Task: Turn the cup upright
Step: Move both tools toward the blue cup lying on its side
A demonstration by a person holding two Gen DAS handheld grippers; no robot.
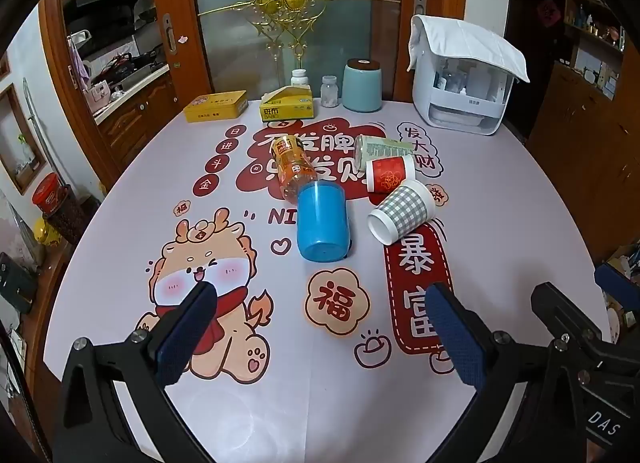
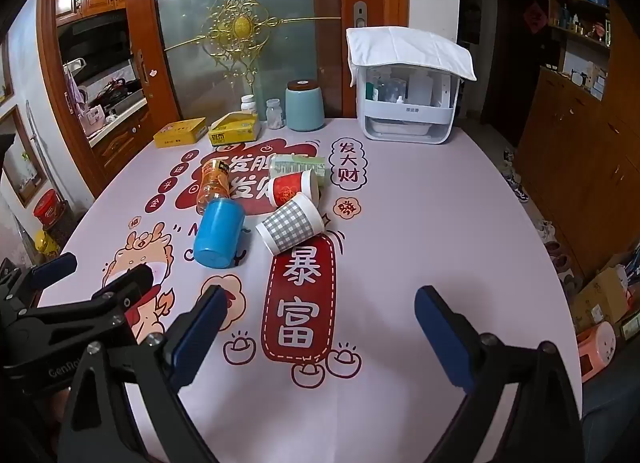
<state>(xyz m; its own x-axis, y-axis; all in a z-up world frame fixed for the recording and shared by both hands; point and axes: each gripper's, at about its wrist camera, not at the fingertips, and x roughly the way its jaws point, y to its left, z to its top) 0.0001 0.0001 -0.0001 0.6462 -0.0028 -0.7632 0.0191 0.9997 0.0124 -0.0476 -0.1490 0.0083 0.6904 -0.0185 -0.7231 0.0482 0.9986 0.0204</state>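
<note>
Several cups lie on their sides mid-table: a blue plastic cup, a grey checked paper cup and a red paper cup. An orange bottle and a green-labelled can also lie there. My left gripper is open and empty, near the table's front, short of the blue cup; it also shows in the right wrist view. My right gripper is open and empty, short of the checked cup.
At the back stand a yellow tin, a tissue box, two small jars, a teal canister and a white appliance under a cloth. The round table's edge drops to the floor with shoes and boxes.
</note>
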